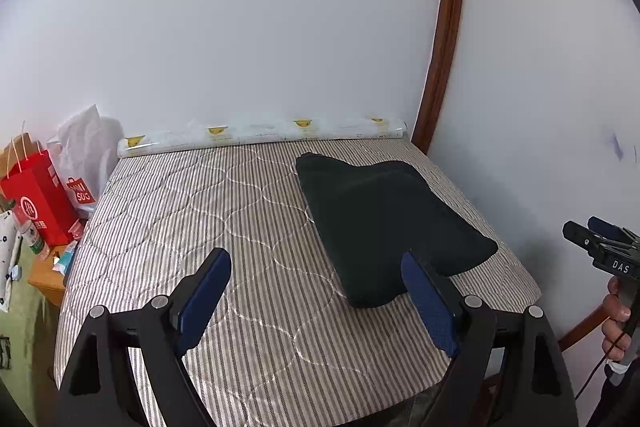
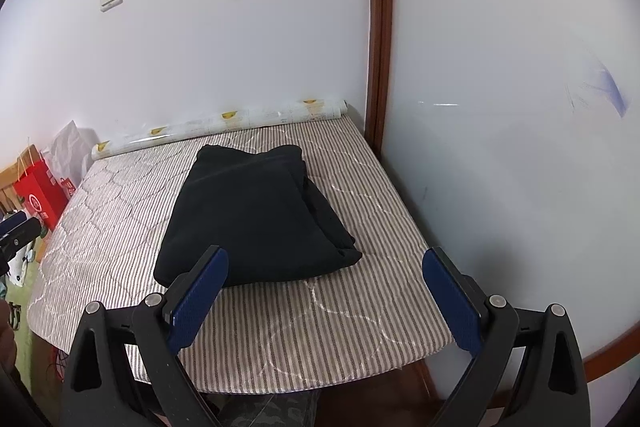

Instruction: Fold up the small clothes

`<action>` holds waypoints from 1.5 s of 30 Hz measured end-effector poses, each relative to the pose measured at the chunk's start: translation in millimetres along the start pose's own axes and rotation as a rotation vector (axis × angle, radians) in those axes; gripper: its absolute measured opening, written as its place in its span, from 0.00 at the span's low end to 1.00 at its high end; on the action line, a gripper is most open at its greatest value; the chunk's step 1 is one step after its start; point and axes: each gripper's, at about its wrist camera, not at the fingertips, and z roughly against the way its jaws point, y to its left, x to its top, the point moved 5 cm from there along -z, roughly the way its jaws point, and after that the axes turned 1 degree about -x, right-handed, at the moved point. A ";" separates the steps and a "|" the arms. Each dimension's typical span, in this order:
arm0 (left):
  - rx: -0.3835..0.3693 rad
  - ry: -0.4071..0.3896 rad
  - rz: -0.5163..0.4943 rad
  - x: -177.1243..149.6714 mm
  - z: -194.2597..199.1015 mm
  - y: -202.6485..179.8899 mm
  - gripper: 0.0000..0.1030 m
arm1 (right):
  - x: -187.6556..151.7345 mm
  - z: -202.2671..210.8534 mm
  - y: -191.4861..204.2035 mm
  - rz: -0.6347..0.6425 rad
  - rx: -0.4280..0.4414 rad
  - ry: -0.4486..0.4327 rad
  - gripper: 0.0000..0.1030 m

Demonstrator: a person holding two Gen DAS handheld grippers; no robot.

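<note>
A black garment (image 1: 392,223) lies folded into a compact stack on the striped quilted mattress (image 1: 200,211), toward its right side; it also shows in the right wrist view (image 2: 256,215). My left gripper (image 1: 316,259) is open and empty, held above the mattress's near edge, left of the garment's near corner. My right gripper (image 2: 324,259) is open and empty, above the near edge, its left finger (image 2: 200,291) in front of the garment's near left corner. The right gripper also shows at the right edge of the left wrist view (image 1: 600,243), off the mattress.
A rolled patterned sheet (image 1: 260,137) lies along the mattress's far edge against the white wall. A red paper bag (image 1: 40,199) and a white plastic bag (image 1: 86,155) stand left of the bed. A brown wooden post (image 1: 444,39) rises at the far right corner.
</note>
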 end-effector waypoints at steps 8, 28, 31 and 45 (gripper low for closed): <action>-0.004 -0.007 -0.005 0.2 2.3 -2.2 0.84 | -2.1 0.2 1.7 -0.008 0.010 0.003 0.94; -0.005 0.000 -0.003 -1.8 1.9 -2.8 0.84 | -6.4 -1.8 2.5 -0.020 0.011 0.014 0.94; -0.003 -0.001 -0.017 -2.2 2.0 -3.9 0.84 | -7.2 -0.8 3.1 -0.019 0.015 0.012 0.94; -0.009 -0.003 -0.001 -3.6 1.8 4.1 0.84 | -7.9 -4.7 8.3 -0.020 0.034 0.022 0.94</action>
